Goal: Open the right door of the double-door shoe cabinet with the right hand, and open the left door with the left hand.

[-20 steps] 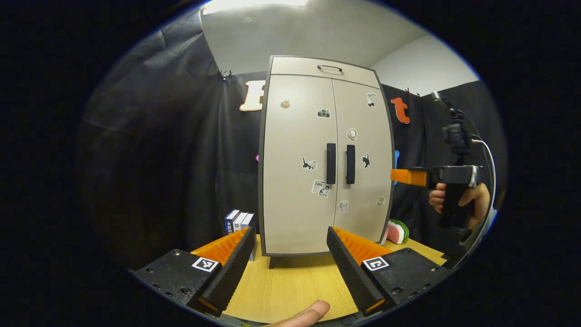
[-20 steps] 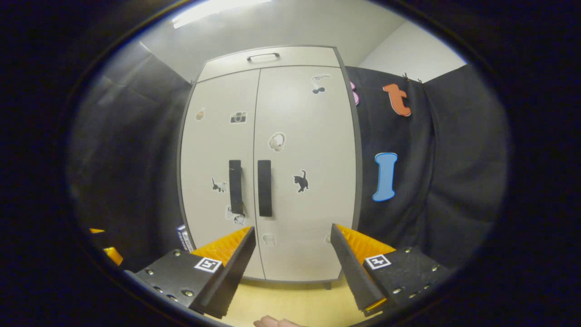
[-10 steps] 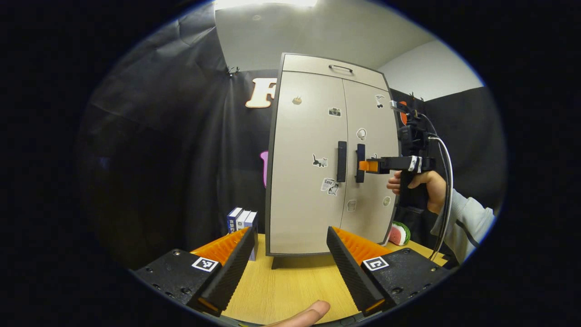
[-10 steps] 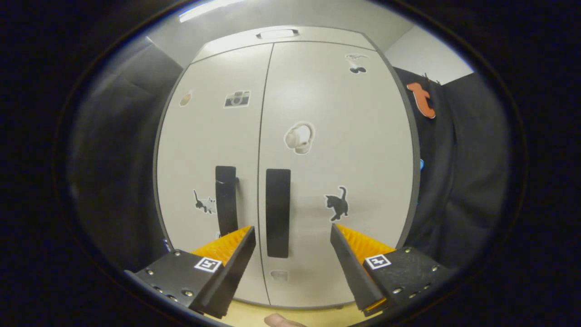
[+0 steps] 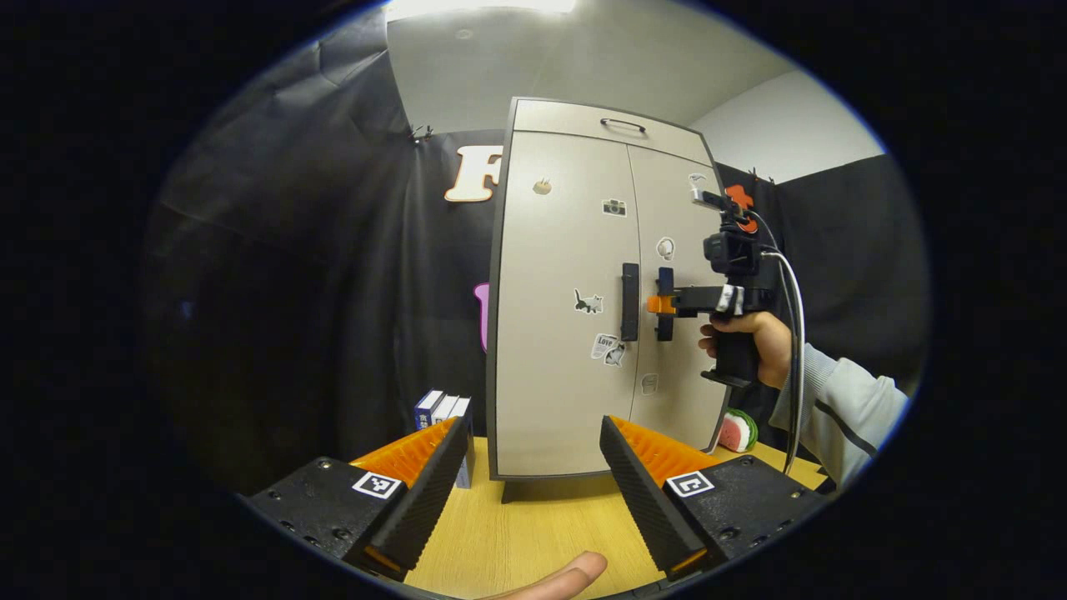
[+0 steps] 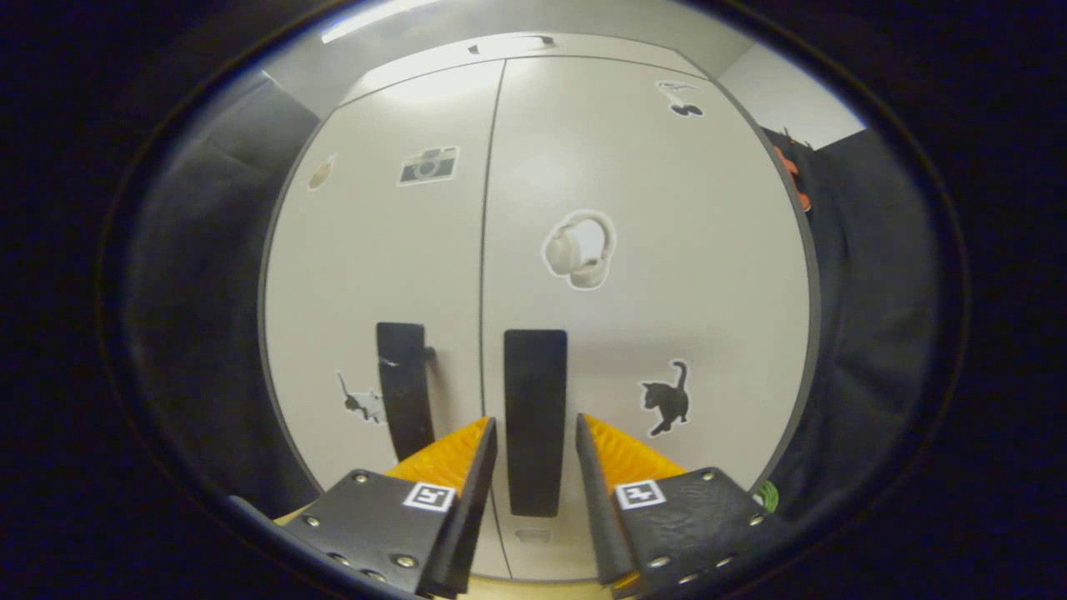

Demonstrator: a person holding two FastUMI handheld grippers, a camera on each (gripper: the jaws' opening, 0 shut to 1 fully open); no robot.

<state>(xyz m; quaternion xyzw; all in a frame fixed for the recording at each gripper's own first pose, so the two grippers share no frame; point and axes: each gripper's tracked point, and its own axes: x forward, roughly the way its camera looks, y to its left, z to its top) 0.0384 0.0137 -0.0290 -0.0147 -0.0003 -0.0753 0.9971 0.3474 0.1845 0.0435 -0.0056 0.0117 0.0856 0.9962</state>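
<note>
My left gripper [image 5: 529, 467] sits nearest to me, its fingers spread wide with nothing between them, low over the wooden table [image 5: 533, 533] and well back from the shoe cabinet [image 5: 583, 392]. Farther on, my right gripper [image 6: 533, 467] has its fingers drawn in narrow on either side of the right door's handle [image 6: 534, 417]. A thin gap seems to remain on each side, so I judge they are not yet pressing on it.

The risk, as I see it, is pulling before the fingers have truly closed: they would slide off the smooth bar and the right door [image 6: 642, 292] would stay put. If I pull straight back rather than along the door's swing, the fingers could twist off the handle, or the whole cabinet could tip or shift on the table. The left door's handle [image 6: 404, 387] stands just beside, so a drift that way could catch it.

In the left gripper view my right hand [image 5: 746, 346] holds the grip upright, the tool level and pointing squarely at the door, the sleeve [image 5: 842, 412] trailing down towards me. Both doors look shut.
</note>
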